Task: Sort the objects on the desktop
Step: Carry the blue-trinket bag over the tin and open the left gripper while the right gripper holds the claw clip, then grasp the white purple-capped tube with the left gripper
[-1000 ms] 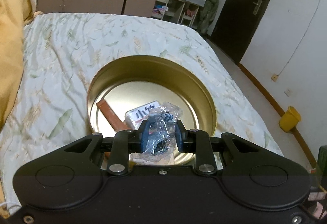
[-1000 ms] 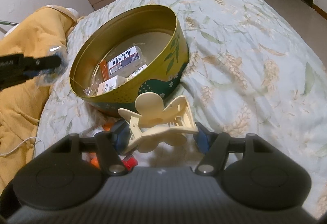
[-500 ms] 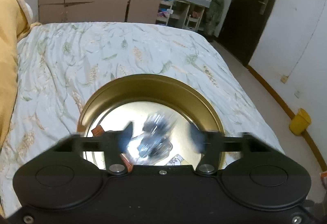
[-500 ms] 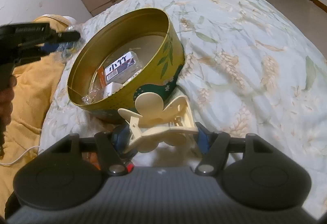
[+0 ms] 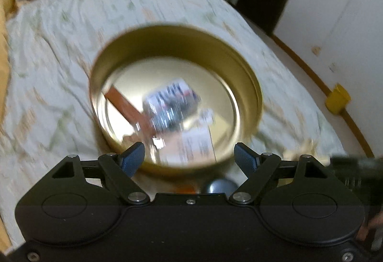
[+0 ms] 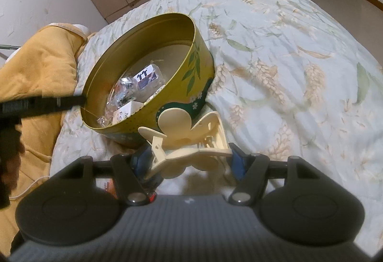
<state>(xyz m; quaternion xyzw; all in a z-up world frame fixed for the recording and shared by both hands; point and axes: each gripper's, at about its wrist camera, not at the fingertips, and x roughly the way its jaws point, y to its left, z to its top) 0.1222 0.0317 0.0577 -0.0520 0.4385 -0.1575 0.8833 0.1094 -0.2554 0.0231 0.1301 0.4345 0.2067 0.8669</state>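
Note:
A round gold tin [image 5: 241,65] [image 6: 203,75] with green leaf print sits on the bed. Inside lie a clear plastic bag of dark parts [image 5: 167,116] [image 6: 123,92], a white labelled packet [image 6: 146,75], a brown strip [image 5: 122,104] and a small white box [image 6: 124,113]. My left gripper [image 5: 189,159] is open and empty above the tin's near rim; it also shows in the right wrist view [image 6: 43,104]. My right gripper [image 6: 189,161] is shut on a cream flower-shaped hair claw [image 6: 182,140], held just in front of the tin.
A flowered bedsheet [image 6: 287,58] covers the bed. A mustard quilt [image 6: 36,65] lies at the left. Small items, one grey and round [image 5: 219,186], lie under the left gripper. A yellow bin [image 5: 337,99] stands on the floor at the right.
My left gripper opened and let the plastic bag drop into the tin, then pulled back. My right gripper keeps the hair claw and has come a little nearer the tin.

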